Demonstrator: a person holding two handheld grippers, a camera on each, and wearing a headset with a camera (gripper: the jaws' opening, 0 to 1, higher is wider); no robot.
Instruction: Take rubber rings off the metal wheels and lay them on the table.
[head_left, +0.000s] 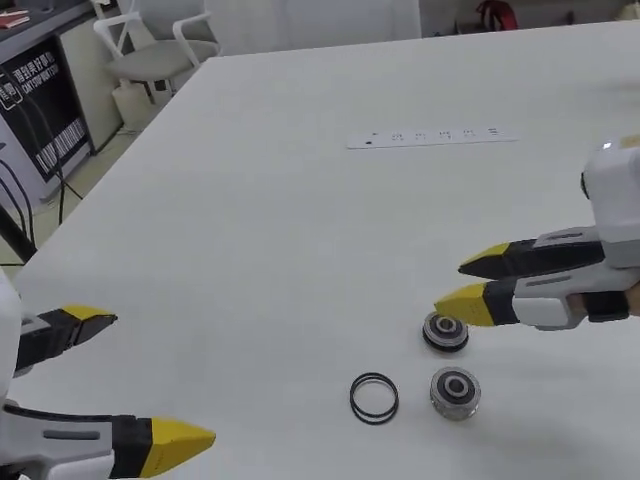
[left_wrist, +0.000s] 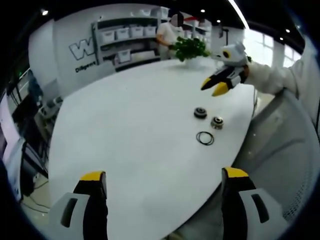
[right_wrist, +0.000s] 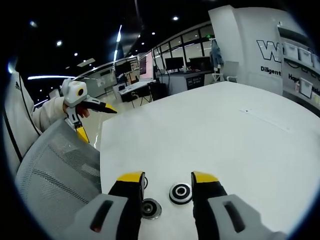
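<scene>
Right gripper (head_left: 452, 283), jaws open, hovers beside a black-ringed metal wheel (head_left: 445, 332) on the white table (head_left: 300, 200); left gripper (head_left: 150, 380) hangs wide open, apart from loose black rubber rings (head_left: 374, 397).

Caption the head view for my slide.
Open right tongs near a black-rimmed wheel; loose rubber rings lie beside the other wheel.

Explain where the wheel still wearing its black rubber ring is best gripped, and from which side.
Probably across its black rim, from above: the wheel lies flat, hub up, so opposite edges are exposed. The open right gripper hovers beside it; the bare wheel lies apart.
</scene>
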